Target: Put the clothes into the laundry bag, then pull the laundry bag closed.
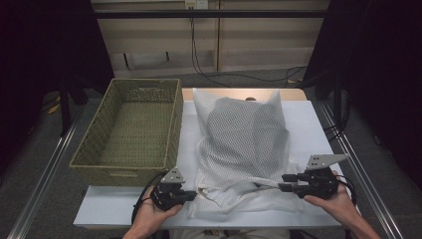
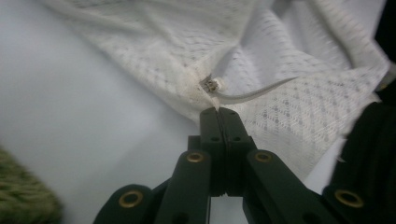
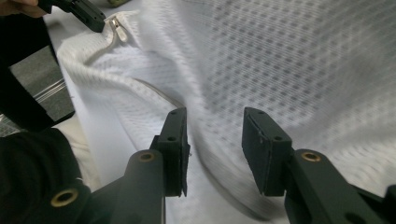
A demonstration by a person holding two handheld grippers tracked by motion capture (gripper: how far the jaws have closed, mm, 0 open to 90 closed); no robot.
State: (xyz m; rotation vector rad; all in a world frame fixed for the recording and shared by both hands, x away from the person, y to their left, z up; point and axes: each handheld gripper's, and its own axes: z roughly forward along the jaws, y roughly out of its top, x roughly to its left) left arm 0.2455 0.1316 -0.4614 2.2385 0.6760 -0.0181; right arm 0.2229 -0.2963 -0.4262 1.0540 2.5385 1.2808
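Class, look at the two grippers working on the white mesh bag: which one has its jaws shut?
The left gripper: its jaws are pressed together at the mesh bag's zipper pull. The right gripper shows a gap between its jaws.

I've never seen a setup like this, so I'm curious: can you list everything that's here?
Mesh bag: one, white, lying along the middle of the table, something darker inside.
Zipper pull: one, pale metal, at the bag's near left corner, just beyond the left gripper's tips.
Basket: one, olive-green wicker, at the table's left, nothing in it.
Table: one, white top.
Cables: several, black, on the floor beyond the table.
Left gripper: one, black, fingers closed, at the bag's near left corner.
Right gripper: one, black, fingers apart over the bag's near right part.
Hands: two, one holding each gripper.
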